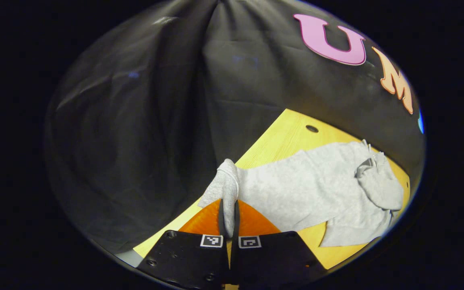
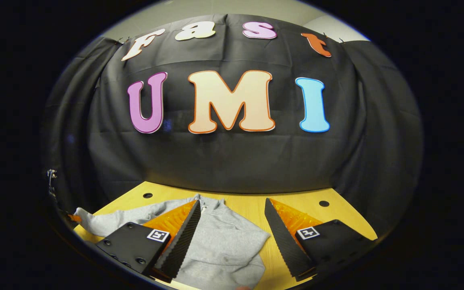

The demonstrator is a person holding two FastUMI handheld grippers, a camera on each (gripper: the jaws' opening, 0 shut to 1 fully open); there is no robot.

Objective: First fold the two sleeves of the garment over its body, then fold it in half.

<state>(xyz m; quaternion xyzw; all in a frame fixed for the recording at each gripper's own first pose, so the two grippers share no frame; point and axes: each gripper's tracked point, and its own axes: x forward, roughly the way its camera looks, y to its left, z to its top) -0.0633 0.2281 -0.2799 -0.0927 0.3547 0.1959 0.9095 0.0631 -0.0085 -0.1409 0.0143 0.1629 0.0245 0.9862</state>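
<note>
The grey garment (image 1: 316, 189) lies rumpled on the yellow table (image 1: 284, 137), reaching toward its far edge beside the black cloth. The left gripper (image 1: 228, 219) pinches a sleeve (image 1: 224, 187), lifted at the table's edge. The right gripper (image 2: 232, 225) hangs spread above the garment (image 2: 224, 241).

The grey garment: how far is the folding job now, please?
Early stage. Nothing looks folded yet: the grey garment lies spread and rumpled on the wooden table. In hand: the left gripper is shut on a sleeve end, lifting it. The right gripper is open above the garment. Left: both sleeve folds, then halving.
</note>
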